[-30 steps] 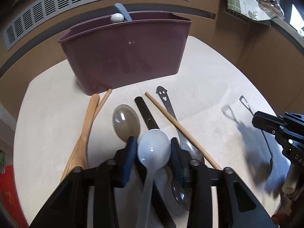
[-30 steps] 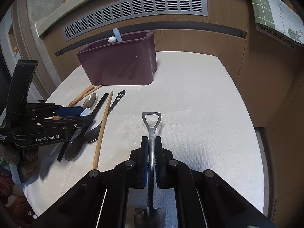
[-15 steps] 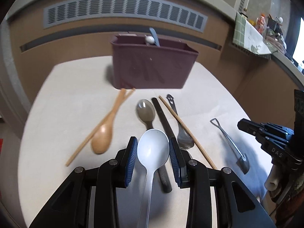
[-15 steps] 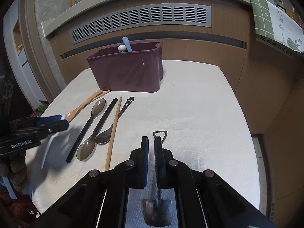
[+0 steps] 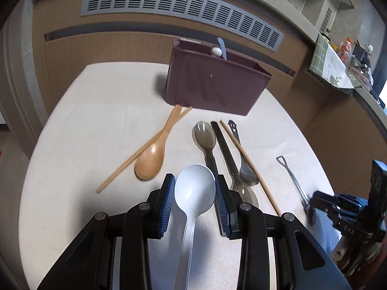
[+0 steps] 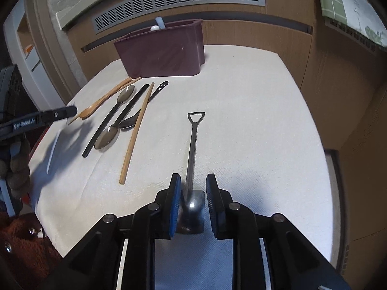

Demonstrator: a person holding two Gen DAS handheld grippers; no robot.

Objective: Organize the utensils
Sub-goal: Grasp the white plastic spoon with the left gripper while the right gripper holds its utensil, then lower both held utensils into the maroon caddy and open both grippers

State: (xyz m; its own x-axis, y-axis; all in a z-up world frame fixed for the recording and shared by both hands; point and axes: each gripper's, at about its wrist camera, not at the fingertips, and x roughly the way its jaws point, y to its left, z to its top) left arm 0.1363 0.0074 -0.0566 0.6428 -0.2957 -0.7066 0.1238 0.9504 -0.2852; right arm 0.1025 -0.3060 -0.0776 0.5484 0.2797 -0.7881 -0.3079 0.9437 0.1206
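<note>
The white spoon shows pale against the blue ribbed pads of the black left gripper. At twelve o'clock stands a plum-maroon bin on the cream tabletop. A honey-tan wooden spoon lies at ten o'clock, crossed by a light-wood chopstick. Smoky translucent brown spoons and a silver-grey steel spoon sit at one o'clock. The dull grey shovel spoon is flanked by the right gripper, also black with blue pads. Behind, a grey slotted vent crosses brown wood-grain panelling; a green checked cloth hangs at two o'clock.
</note>
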